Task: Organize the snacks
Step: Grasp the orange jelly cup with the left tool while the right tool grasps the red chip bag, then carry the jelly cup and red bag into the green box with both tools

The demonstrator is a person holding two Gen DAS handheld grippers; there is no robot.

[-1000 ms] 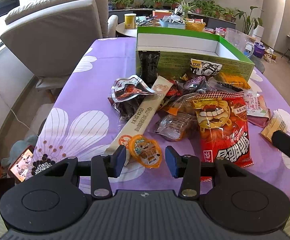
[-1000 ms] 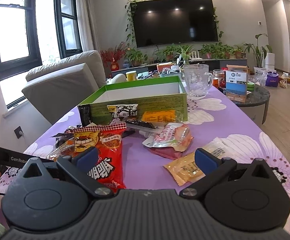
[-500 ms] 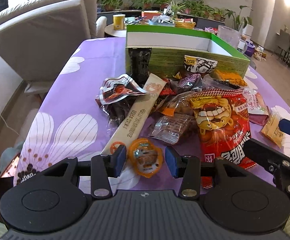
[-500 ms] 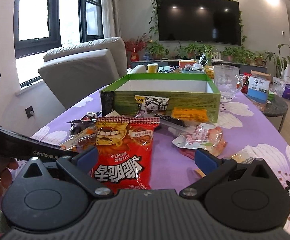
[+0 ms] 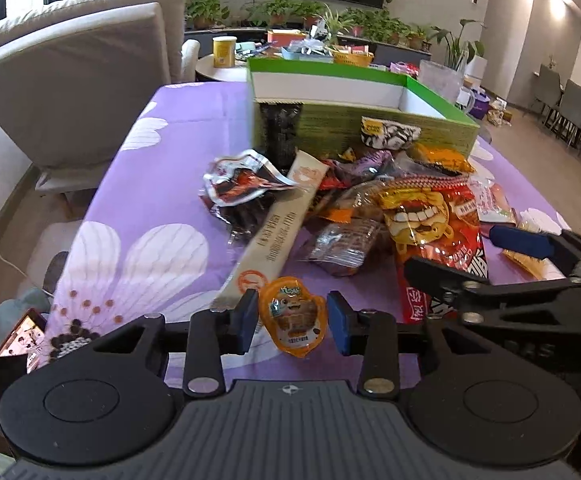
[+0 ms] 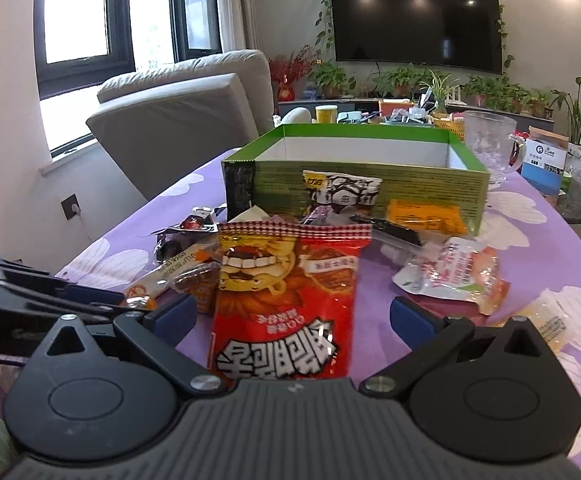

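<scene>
Purple flowered tablecloth (image 5: 162,184), green box (image 5: 370,128) at far end. Left gripper (image 5: 292,320) jaws just been closing round orange jelly cup (image 5: 293,318), pads not yet touching; squeeze gently, lift straight. Right gripper (image 6: 290,316) wide over red chip bag (image 6: 286,300), well short of box

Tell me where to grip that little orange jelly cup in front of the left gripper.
Grip the orange jelly cup across its two rounded sides, coming in low from the near table edge. It lies flat, label up, between the left gripper pads, which have just been closing; the right pad isn't touching yet.
</scene>
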